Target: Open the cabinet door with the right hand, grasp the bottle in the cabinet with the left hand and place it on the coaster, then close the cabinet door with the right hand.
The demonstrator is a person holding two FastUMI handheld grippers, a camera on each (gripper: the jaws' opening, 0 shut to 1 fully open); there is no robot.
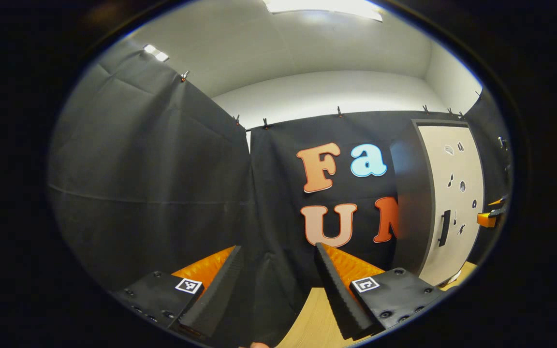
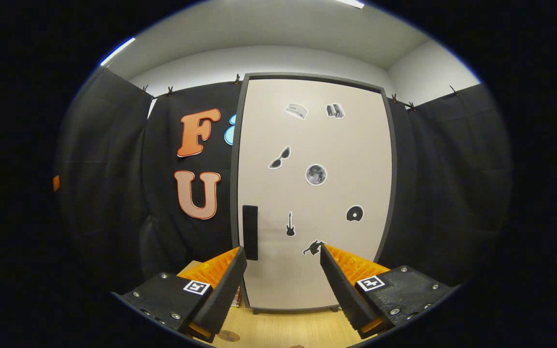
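In the right gripper view the cabinet (image 2: 312, 193) stands upright on the wooden table (image 2: 283, 331), its pale door (image 2: 317, 145) closed flush inside a dark frame. A black handle (image 2: 250, 232) sits near the door's left edge, low on the panel, and small stickers (image 2: 315, 174) are scattered over the door face. The right gripper (image 2: 283, 270) points straight at the lower part of the door, near it but apart from it; its fingers are spread wide with nothing between them. A small dark round object (image 2: 228, 335) lies on the table just in front of the cabinet's left corner, too small to identify.

In the left gripper view the cabinet (image 1: 440, 198) stands off to the right. The left gripper (image 1: 278, 270) faces the black cloth wall (image 1: 162, 183) left of the cabinet, fingers likewise spread and empty, well apart from the cabinet.
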